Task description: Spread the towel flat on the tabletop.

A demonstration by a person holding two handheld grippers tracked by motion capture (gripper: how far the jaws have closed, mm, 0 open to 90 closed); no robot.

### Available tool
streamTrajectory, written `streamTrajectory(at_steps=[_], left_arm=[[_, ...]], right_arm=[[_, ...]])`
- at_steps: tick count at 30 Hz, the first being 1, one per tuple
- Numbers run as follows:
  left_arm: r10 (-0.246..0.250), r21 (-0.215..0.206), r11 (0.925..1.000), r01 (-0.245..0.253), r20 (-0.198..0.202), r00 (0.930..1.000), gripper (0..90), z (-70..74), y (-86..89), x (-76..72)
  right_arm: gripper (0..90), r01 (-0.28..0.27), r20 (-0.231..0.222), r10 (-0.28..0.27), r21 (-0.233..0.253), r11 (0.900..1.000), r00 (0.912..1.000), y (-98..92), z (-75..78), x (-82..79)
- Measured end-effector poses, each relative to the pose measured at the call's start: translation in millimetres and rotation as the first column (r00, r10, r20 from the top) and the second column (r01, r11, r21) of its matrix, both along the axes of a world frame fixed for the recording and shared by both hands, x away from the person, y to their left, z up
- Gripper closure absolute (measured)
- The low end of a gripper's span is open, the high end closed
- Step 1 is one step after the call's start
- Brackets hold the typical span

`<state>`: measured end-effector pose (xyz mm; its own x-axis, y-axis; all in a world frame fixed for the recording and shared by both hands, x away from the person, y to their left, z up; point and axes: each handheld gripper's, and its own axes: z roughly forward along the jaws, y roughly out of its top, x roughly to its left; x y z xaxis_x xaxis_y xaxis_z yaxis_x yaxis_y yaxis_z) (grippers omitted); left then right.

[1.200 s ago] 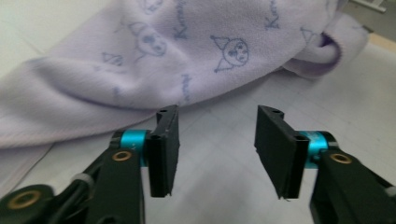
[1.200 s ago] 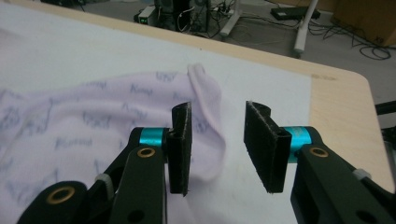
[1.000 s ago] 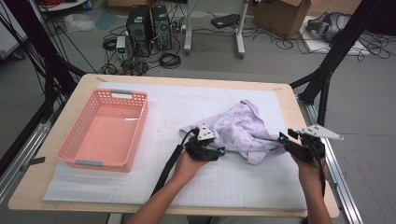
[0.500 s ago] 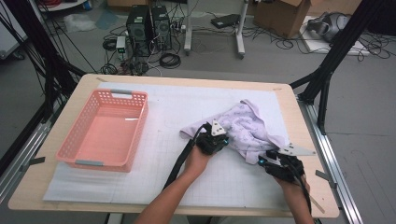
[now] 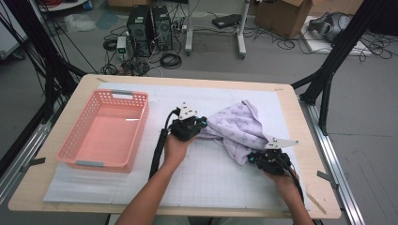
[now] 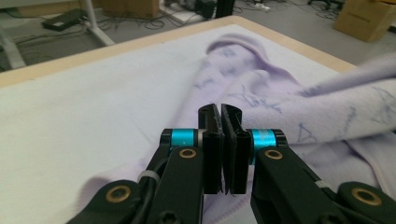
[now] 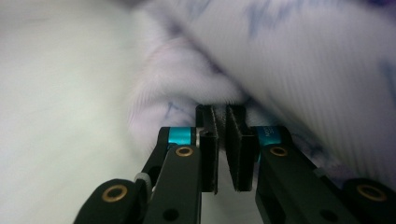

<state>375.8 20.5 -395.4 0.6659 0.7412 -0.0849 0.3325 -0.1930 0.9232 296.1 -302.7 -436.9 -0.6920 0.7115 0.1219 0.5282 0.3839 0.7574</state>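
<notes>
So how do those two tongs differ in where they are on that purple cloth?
The left tongs sit at the cloth's left edge, mid-table; the right tongs sit at its near corner, closer to the person. The left tongs' jaws look pressed together; the right tongs' jaws show a narrow gap with cloth bunched at their tips. Both are black with blue bands.

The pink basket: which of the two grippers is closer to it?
Left. The left gripper sits just right of the pink basket; the right gripper is far across, at the lavender cloth's near corner.

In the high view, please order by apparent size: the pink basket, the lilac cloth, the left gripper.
1. Pink basket, largest.
2. Lilac cloth, bunched, clearly smaller.
3. Left gripper, smallest.
</notes>
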Motion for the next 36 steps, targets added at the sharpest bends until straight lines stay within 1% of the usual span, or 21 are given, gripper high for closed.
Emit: streamTrajectory(at_steps=[4,7,8,10,12,14,15,16,18,19,20,22,24,25,26,27,29,32,34,35,36], left_arm=[[0.039,-0.002,0.9992,-0.039,0.001,0.9992,87.2,5.5,12.8,5.0],[0.067,-0.001,0.9978,-0.067,0.0,0.9978,87.2,6.0,18.2,8.7],[0.076,0.001,0.9971,-0.076,0.0,0.9971,87.2,5.9,19.7,10.1],[0.101,0.001,0.9949,-0.101,0.006,0.9948,87.3,6.9,23.6,12.5],[0.123,0.002,0.9924,-0.123,0.013,0.9923,87.3,9.3,27.5,16.4],[0.132,0.025,0.9909,-0.132,0.02,0.9911,87.3,8.2,23.9,18.0],[0.132,0.025,0.9909,-0.132,0.02,0.9911,87.2,8.2,23.9,18.0],[0.129,0.037,0.9908,-0.13,0.019,0.9914,86.7,6.6,21.8,18.8],[0.11,0.051,0.9927,-0.11,0.005,0.994,85.6,2.8,18.5,20.1],[0.099,0.065,0.9929,-0.099,0.004,0.995,85.7,1.1,16.4,20.4],[0.099,0.065,0.9929,-0.099,0.004,0.995,85.9,1.1,16.4,20.4],[0.101,0.061,0.993,-0.101,0.011,0.9948,86.3,1.3,15.4,20.2],[0.108,0.063,0.9921,-0.108,0.015,0.9941,86.5,1.5,16.2,20.4],[0.112,0.065,0.9915,-0.112,0.012,0.9936,86.5,1.7,17.5,20.7],[0.121,0.06,0.9908,-0.121,0.014,0.9926,86.6,1.8,19.0,21.3],[0.132,0.053,0.9898,-0.132,0.014,0.9912,86.8,2.5,21.2,21.7],[0.164,0.041,0.9855,-0.165,0.023,0.9862,87.0,4.4,27.3,22.9],[0.203,0.025,0.9788,-0.203,0.011,0.9791,87.0,2.5,36.6,28.3],[0.214,0.068,0.9745,-0.214,0.007,0.9769,87.0,-2.5,34.9,31.9],[0.216,0.084,0.9729,-0.216,0.006,0.9764,87.0,-4.7,33.5,33.2],[0.22,0.081,0.9723,-0.219,0.0,0.9755,86.1,-6.5,32.1,34.0]], right_arm=[[84.9,-0.12,-0.03,0.121,0.032,0.992,0.9922,5.5,6.0,-14.4],[84.9,-0.231,-0.038,0.233,0.051,0.972,0.9718,8.5,13.3,-30.1],[85.0,-0.286,-0.043,0.29,0.074,0.955,0.9562,7.4,18.5,-39.2],[85.0,-0.329,-0.038,0.334,0.107,0.938,0.9417,3.1,24.0,-46.5],[85.0,-0.344,-0.027,0.352,0.145,0.927,0.9358,-2.8,29.0,-50.9],[84.2,-0.326,-0.001,0.332,0.175,0.929,0.9434,-7.9,32.0,-49.8],[80.3,-0.3,0.01,0.303,0.18,0.937,0.9528,-9.6,32.9,-48.2],[74.8,-0.254,0.016,0.256,0.206,0.945,0.9665,-11.6,33.4,-45.7],[67.5,-0.168,0.041,0.163,0.265,0.95,0.9858,-17.6,35.5,-40.9],[66.8,-0.113,0.069,0.098,0.257,0.96,0.9928,-19.9,37.4,-39.2],[61.9,-0.044,0.101,0.022,0.219,0.975,0.9946,-21.1,39.0,-36.6],[53.7,0.077,0.129,-0.094,0.128,0.989,0.9872,-19.6,39.5,-29.4],[46.3,0.142,0.13,-0.152,0.087,0.986,0.9798,-14.5,35.2,-19.2],[46.3,0.142,0.13,-0.152,0.087,0.986,0.9798,-14.5,35.2,-19.2],[58.7,0.146,0.082,-0.153,0.078,0.986,0.9849,-7.0,28.4,-8.1],[78.7,0.122,0.06,-0.126,0.062,0.991,0.9902,-3.3,26.0,-3.1],[85.0,0.113,0.071,-0.12,0.095,0.989,0.9902,-3.2,26.9,4.1],[85.8,0.21,0.127,-0.23,0.157,0.965,0.9648,-13.5,40.2,14.8],[85.9,0.278,0.196,-0.301,0.136,0.951,0.9332,-16.6,50.9,23.3],[85.9,0.278,0.196,-0.301,0.136,0.951,0.9332,-16.6,50.9,23.3],[85.9,0.362,0.245,-0.382,0.123,0.924,0.8911,-21.9,59.3,32.7]])
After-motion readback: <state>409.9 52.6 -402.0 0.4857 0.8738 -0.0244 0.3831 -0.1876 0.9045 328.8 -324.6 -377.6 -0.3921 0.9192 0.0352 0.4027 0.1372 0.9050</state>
